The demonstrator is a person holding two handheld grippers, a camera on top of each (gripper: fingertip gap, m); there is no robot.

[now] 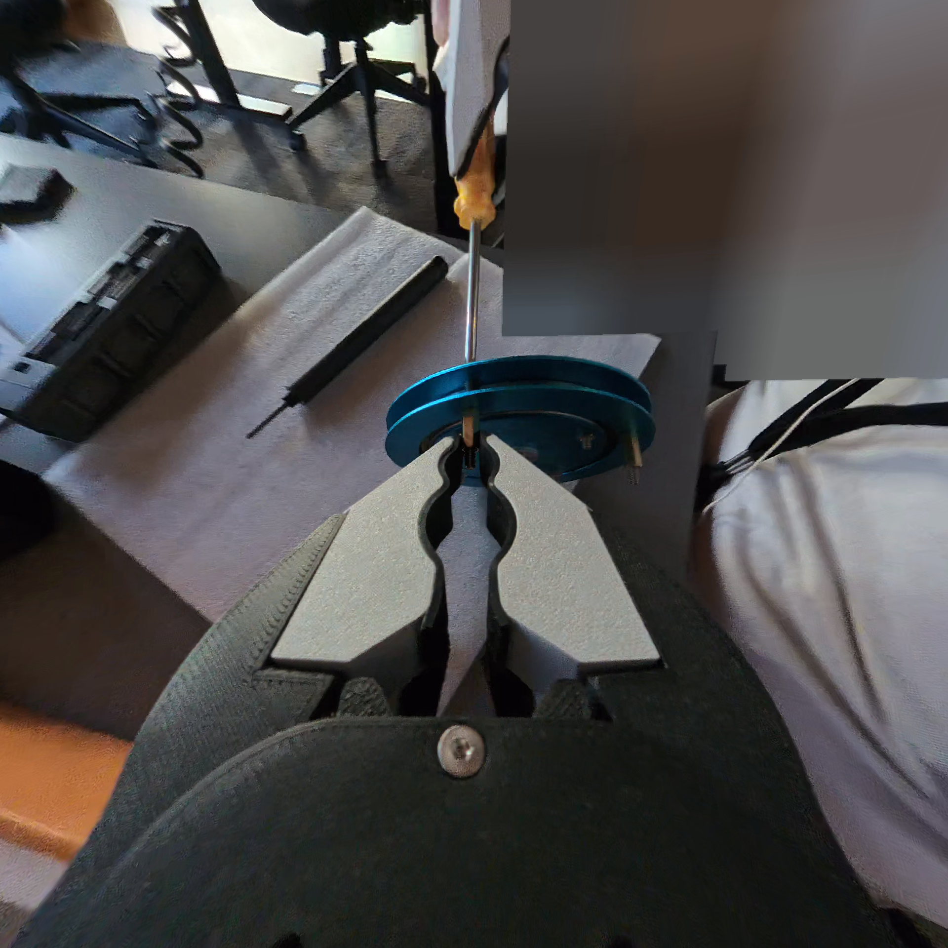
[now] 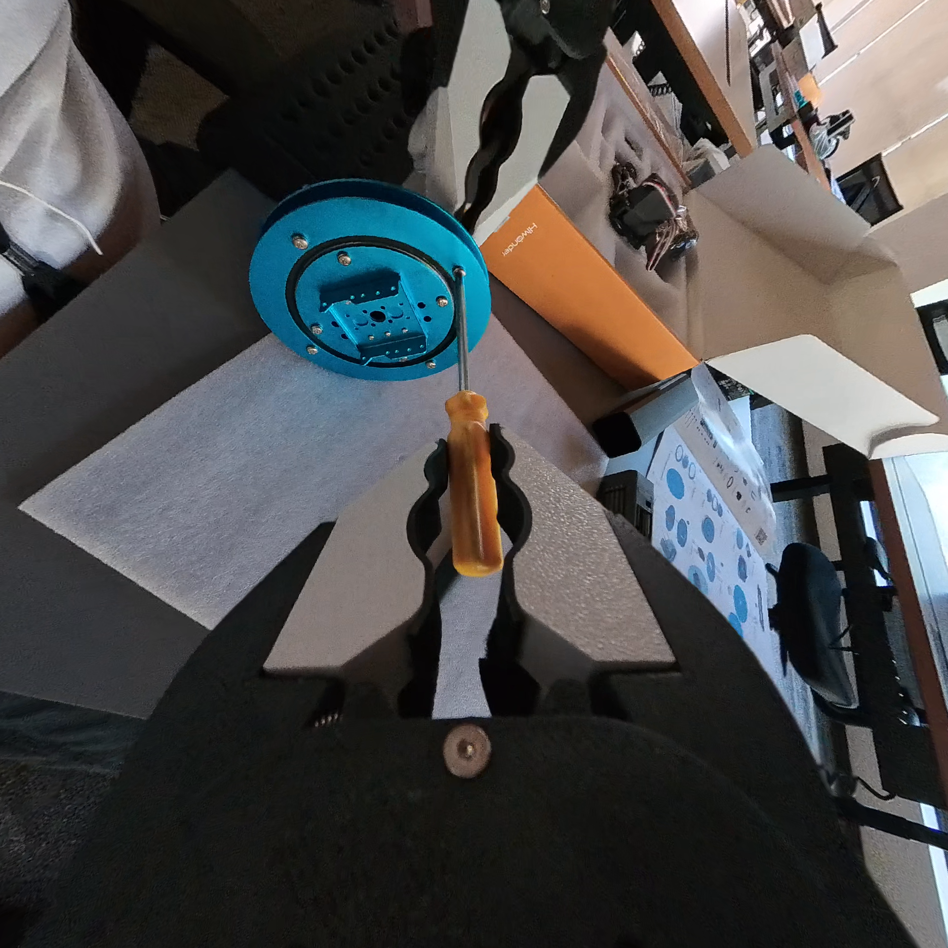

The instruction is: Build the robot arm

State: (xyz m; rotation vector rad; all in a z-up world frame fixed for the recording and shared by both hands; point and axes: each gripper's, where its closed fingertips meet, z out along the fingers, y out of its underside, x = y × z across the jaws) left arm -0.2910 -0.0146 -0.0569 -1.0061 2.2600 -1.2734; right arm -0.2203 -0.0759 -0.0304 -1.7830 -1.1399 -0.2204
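Two grippers clamped, right fingers (image 2: 468, 441) gripping screwdriver (image 2: 474, 502) pointing into disc (image 2: 359, 246), left fingers (image 1: 469, 451) pinching its standoff (image 1: 469, 454).

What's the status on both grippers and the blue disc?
Left gripper shut on blue disc assembly at a standoff. Right gripper shut on orange screwdriver, tip on a rim screw. Black driver lies aside on foam.
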